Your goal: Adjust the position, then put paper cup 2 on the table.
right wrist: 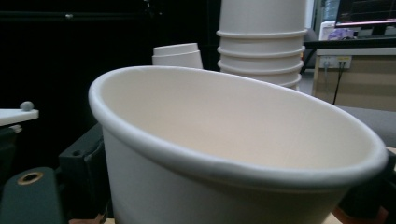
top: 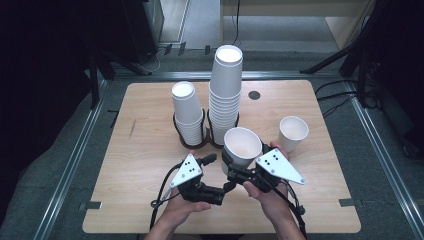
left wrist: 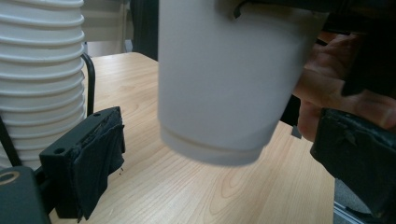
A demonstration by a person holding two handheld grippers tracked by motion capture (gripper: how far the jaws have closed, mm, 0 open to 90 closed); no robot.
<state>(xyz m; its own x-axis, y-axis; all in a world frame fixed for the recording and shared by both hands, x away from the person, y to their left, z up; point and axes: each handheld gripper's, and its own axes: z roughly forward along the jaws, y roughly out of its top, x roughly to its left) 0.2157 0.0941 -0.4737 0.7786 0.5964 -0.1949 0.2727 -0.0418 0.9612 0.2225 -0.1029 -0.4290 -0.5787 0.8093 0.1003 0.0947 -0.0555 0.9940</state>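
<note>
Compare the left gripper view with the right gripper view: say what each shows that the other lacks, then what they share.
Left gripper view alone: the held paper cup's outer wall and base, hanging above the wooden table, and the person's fingers beside it. Right gripper view alone: the cup's open mouth and bare inside, the shorter cup stack behind, and a monitor in the background. Both show the held cup up close and the tall ribbed cup stack.

The high view is evenly lit from overhead: the wooden table (top: 150,165) is bright, its surroundings fall into deep black, and shadows are soft. In the left gripper view the held paper cup (left wrist: 224,79) is slightly blurred; the right gripper view's backdrop is dim, with soft focus up close.
</note>
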